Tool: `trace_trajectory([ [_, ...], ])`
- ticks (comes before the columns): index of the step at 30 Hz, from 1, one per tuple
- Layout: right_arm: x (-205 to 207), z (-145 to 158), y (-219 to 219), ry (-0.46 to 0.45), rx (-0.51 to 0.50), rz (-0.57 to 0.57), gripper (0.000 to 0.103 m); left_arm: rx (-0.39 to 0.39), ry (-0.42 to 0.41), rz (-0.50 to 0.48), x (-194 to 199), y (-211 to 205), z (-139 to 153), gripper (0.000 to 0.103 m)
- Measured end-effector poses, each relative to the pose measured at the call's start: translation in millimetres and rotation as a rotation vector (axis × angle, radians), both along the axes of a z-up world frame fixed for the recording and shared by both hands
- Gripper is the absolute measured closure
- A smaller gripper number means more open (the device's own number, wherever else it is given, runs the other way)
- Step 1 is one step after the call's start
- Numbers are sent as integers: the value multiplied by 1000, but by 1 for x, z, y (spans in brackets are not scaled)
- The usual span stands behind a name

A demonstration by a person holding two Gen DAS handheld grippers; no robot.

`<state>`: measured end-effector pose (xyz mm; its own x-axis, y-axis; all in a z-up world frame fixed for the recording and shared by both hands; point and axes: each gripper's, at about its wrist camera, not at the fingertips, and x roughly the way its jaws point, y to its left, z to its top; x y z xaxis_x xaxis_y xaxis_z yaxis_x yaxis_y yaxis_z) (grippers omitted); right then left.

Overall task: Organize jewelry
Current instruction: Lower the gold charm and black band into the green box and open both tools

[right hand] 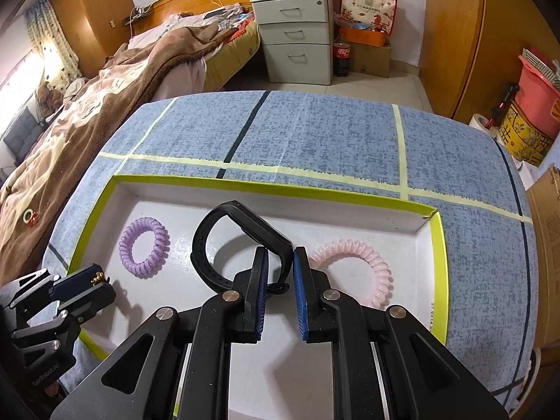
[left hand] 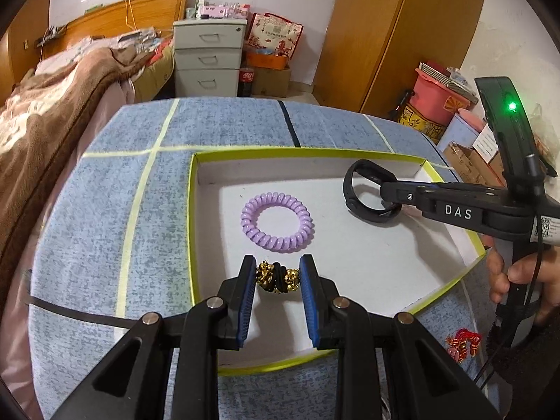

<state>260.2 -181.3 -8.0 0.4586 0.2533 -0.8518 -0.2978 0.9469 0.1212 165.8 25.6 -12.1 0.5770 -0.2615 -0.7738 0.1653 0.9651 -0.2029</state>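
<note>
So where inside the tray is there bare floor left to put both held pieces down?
Bare floor lies between the purple coil and the tray's left wall, and in front of the left tongs. The right half is crowded: black band, pink coil.

A shallow white tray [left hand: 196, 210] with a lime-green rim sits on the table. Inside, a purple coil hair tie [left hand: 276, 222] lies flat near the middle, and a pink coil tie [right hand: 367, 266] lies flat toward the right end. A black wristband [right hand: 217, 241] stands on edge between them. A black-and-gold beaded bracelet [left hand: 278, 277] is bunched up at the tray's near side.
</note>
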Motion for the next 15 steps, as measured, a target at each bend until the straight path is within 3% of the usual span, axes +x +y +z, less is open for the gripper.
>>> trace_trajectory([
  [15,3,-2,4,9,-19,-16,86,5,5,3,3,-3,-3,76],
])
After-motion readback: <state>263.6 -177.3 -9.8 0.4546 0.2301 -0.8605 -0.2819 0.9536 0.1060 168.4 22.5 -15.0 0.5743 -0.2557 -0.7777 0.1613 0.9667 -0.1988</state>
